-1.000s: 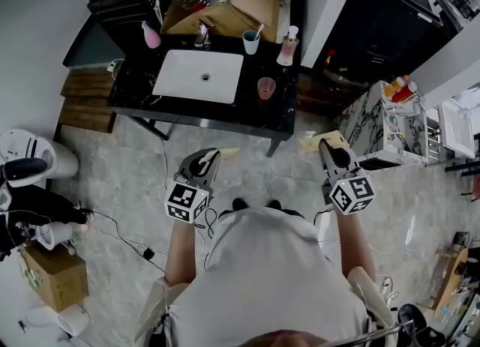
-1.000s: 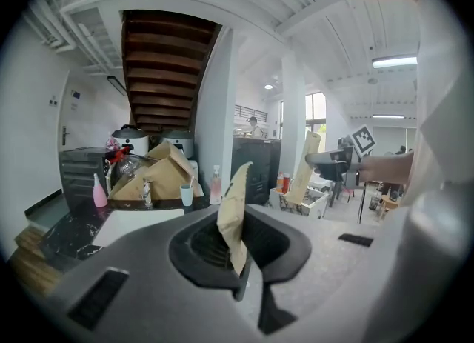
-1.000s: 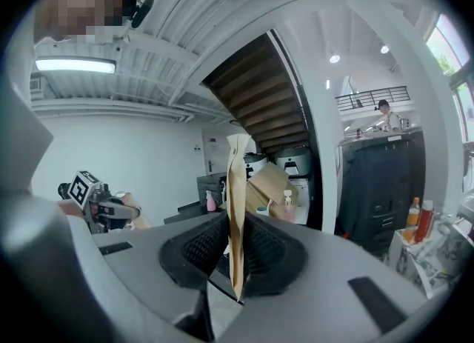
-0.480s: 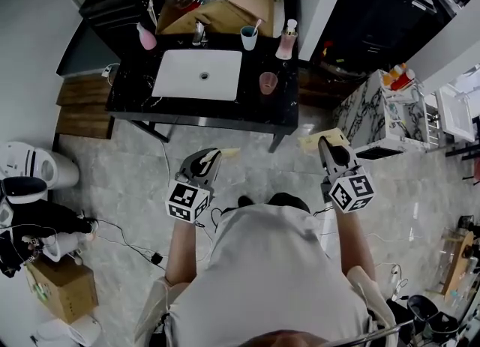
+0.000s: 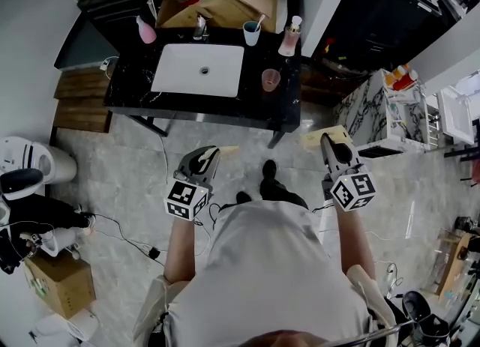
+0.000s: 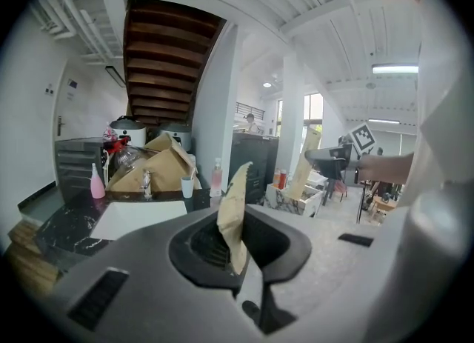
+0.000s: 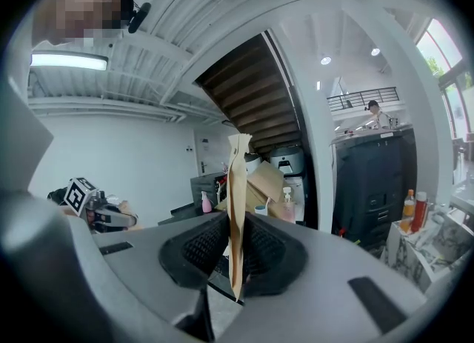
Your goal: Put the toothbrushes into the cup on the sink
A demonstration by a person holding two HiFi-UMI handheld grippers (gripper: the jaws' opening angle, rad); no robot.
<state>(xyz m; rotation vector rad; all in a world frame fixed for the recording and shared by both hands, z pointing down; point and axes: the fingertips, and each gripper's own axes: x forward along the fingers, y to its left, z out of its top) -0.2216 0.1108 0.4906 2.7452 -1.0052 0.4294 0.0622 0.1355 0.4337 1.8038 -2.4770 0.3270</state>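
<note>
Two forearms reach forward side by side, well short of the black stone bench [image 5: 289, 106]. Left tool [image 5: 212, 154] clenches a flat tan paper packet [image 6: 234, 208], right tool [image 5: 328, 143] a second tan packet [image 7: 238, 201]. Pale blue cup [image 5: 252, 33] stands by the white basin's [image 5: 199, 70] far right corner.

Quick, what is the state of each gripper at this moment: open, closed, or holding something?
Left gripper: closed on a bent tan paper packet.
Right gripper: closed on a flat tan paper packet.
</note>
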